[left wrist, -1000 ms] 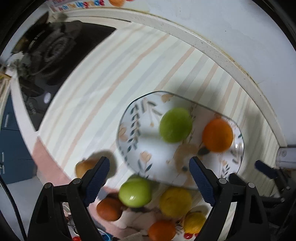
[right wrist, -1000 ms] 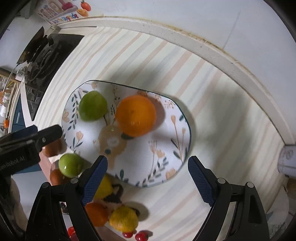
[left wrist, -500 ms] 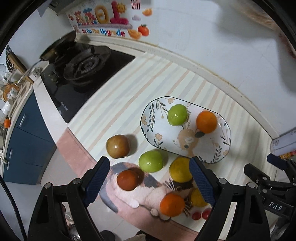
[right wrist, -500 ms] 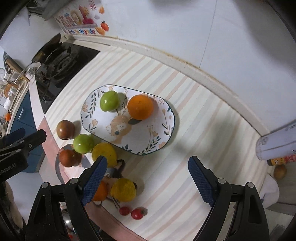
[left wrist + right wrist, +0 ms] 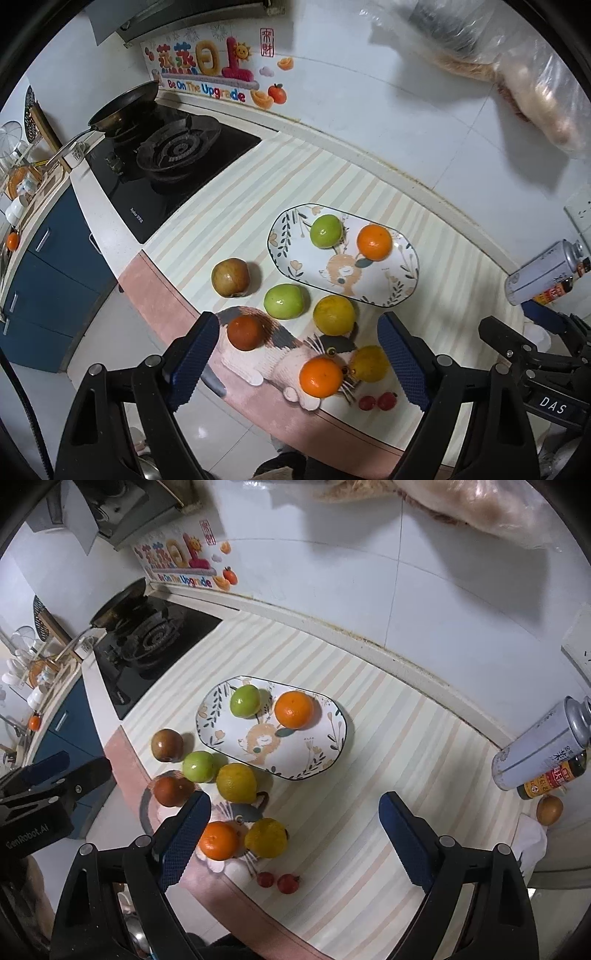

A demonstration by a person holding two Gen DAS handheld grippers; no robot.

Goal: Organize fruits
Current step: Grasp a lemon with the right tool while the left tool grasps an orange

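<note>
An oval flowered plate (image 5: 391, 291) (image 5: 221, 738) lies on the striped counter and holds a green fruit (image 5: 325, 231) (image 5: 245, 700) and an orange (image 5: 374, 242) (image 5: 294, 709). Beside it, near the counter's front edge, lie a brownish apple (image 5: 230, 277) (image 5: 167, 744), a green apple (image 5: 284, 301) (image 5: 199, 767), a dark red fruit (image 5: 245, 332) (image 5: 172, 791), two yellow fruits (image 5: 334, 315) (image 5: 266, 837), an orange (image 5: 321, 376) (image 5: 218, 840) and two small red fruits (image 5: 277, 881). My left gripper (image 5: 295, 365) and right gripper (image 5: 293, 843) are open, empty, high above the counter.
A gas hob (image 5: 173, 155) with a pan (image 5: 125, 107) stands at the far left. A spray can (image 5: 543, 746), a sauce bottle (image 5: 550, 775) and a brown fruit (image 5: 549, 809) sit at the right. A plastic bag (image 5: 517, 74) hangs above. The counter edge runs below the fruits.
Both grippers have pulled back and up from the plate, so the whole counter and all the loose fruits show now. The fruits have not moved.
</note>
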